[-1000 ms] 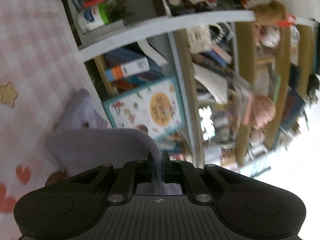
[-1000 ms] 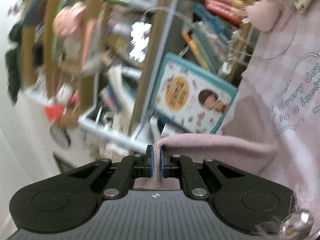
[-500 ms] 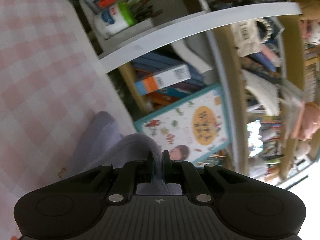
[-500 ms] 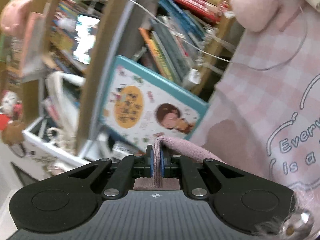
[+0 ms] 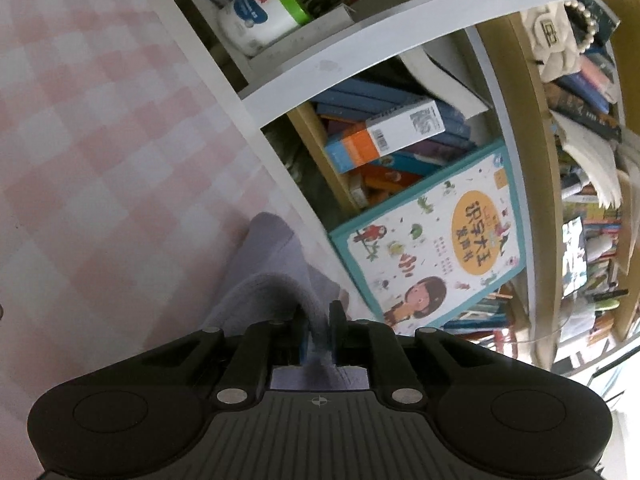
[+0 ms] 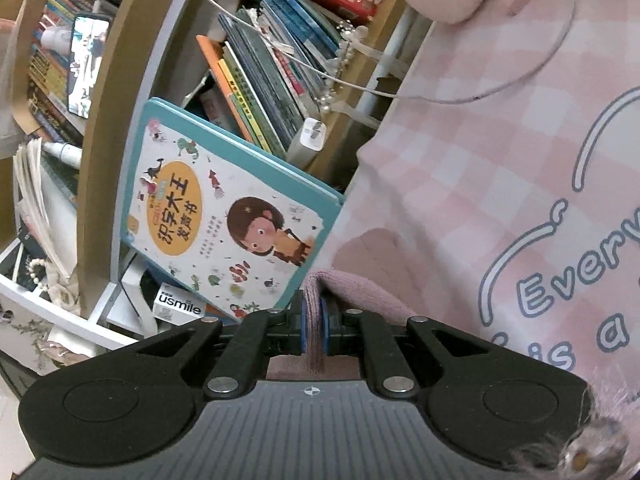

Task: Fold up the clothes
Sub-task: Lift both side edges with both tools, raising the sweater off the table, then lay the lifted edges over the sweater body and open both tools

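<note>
Black ribbed grippers, silver screws, blue-padded fingers point(image 6: 306, 330).

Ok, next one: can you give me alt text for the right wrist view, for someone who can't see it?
The right tongs are shut on a fold of dusty-pink knitted garment above a pink-and-white checked bedspread printed with grey lettering. Behind stands a crowded wooden bookshelf, with a teal-edged children's picture book leaning against it.

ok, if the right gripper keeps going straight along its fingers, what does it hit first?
Likely the teal-edged picture book leaning against the bookshelf. The right gripper, shut on the pink garment, points just past the checked bed edge. Depth is unclear.
</note>
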`<action>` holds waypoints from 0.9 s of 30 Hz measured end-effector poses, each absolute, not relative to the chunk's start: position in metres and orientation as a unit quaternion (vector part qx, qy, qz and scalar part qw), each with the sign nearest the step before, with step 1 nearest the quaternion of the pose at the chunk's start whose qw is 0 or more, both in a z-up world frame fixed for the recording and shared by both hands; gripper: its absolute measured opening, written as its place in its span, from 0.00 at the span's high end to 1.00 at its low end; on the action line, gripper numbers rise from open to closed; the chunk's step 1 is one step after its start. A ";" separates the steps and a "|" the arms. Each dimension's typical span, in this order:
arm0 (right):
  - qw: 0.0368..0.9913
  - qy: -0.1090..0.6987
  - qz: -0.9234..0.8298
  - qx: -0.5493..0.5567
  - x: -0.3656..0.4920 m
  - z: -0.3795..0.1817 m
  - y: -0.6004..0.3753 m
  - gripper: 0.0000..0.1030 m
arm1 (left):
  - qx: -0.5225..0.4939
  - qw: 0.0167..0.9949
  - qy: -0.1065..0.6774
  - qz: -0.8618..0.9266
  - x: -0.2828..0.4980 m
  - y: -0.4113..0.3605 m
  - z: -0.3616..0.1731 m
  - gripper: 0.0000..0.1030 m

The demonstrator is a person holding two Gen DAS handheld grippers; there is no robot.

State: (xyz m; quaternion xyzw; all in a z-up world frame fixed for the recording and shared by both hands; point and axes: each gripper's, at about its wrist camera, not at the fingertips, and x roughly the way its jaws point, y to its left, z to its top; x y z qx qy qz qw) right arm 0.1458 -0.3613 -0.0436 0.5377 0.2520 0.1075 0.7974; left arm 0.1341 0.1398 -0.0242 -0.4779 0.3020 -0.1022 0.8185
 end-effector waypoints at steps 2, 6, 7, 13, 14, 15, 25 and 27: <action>0.799 0.253 0.105 0.536 0.146 -0.045 -0.361 0.92 | -0.478 0.817 0.307 -0.100 0.135 0.140 -0.026 0.83; 0.799 0.258 0.102 0.533 0.147 -0.045 -0.360 0.87 | -0.478 0.814 0.316 -0.097 0.136 0.140 -0.029 0.69; 0.799 0.257 0.103 0.534 0.146 -0.044 -0.360 0.81 | -0.476 0.816 0.313 -0.098 0.135 0.140 -0.027 0.67; 0.821 0.242 0.105 0.506 0.136 -0.022 -0.365 0.57 | -0.415 0.857 0.287 -0.103 0.123 0.133 -0.008 0.35; 0.832 0.237 0.103 0.491 0.133 -0.016 -0.365 0.55 | -0.397 0.867 0.284 -0.103 0.121 0.130 -0.005 0.35; 0.843 0.233 0.100 0.474 0.130 -0.010 -0.366 0.54 | -0.378 0.876 0.281 -0.103 0.119 0.127 -0.001 0.35; 0.958 0.237 0.057 0.154 0.107 0.026 -0.322 0.42 | -0.188 0.945 0.248 -0.098 0.098 0.098 0.037 0.34; 0.964 0.238 0.055 0.108 0.106 0.024 -0.312 0.42 | -0.148 0.955 0.240 -0.097 0.093 0.092 0.044 0.34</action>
